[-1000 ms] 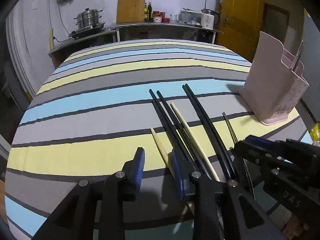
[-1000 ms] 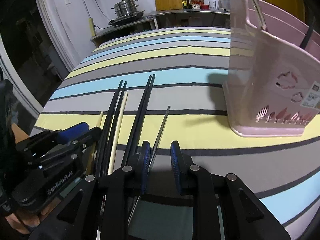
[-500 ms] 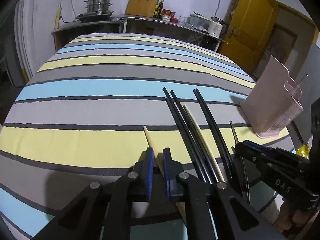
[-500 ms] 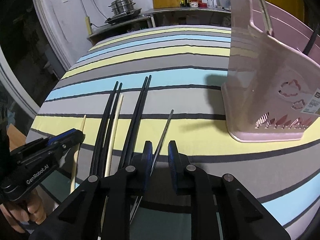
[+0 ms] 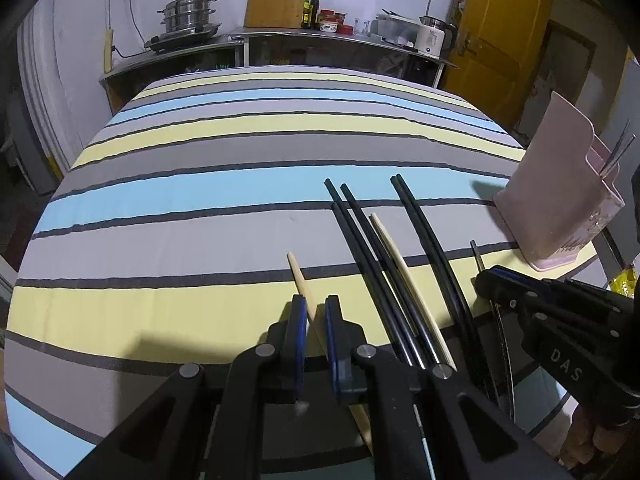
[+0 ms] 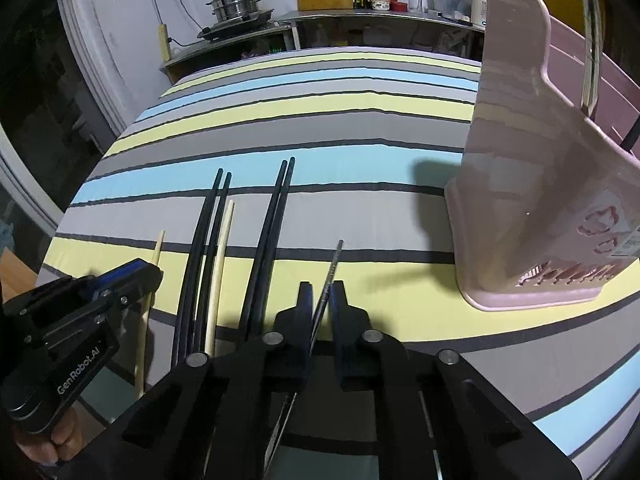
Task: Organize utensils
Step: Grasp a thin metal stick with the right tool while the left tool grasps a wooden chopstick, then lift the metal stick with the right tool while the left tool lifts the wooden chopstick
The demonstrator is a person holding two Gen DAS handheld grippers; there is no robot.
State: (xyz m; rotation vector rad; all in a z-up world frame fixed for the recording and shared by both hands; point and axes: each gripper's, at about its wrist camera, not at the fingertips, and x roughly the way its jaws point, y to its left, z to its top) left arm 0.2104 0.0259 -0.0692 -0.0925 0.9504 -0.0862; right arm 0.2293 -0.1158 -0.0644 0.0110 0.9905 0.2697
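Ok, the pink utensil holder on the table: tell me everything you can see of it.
The pink utensil holder is a tall, glossy, plastic-looking caddy standing upright on the striped tablecloth, right of the loose chopsticks. It has a raised back panel, cut-out patterns low on its front wall and a label at one edge. A few thin utensils stand inside. Neither gripper touches it.

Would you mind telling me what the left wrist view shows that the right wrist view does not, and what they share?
Only the left wrist view shows the yellow door and the left gripper from behind, shut on the short wooden chopstick.

Only the right wrist view shows the cut-out pattern low on the pink utensil holder and the right gripper from behind, shut on the thin metal chopstick; its jaws have just been closing.

Both show the striped tablecloth, black chopstick pairs, the longer wooden chopstick and the steamer pot.
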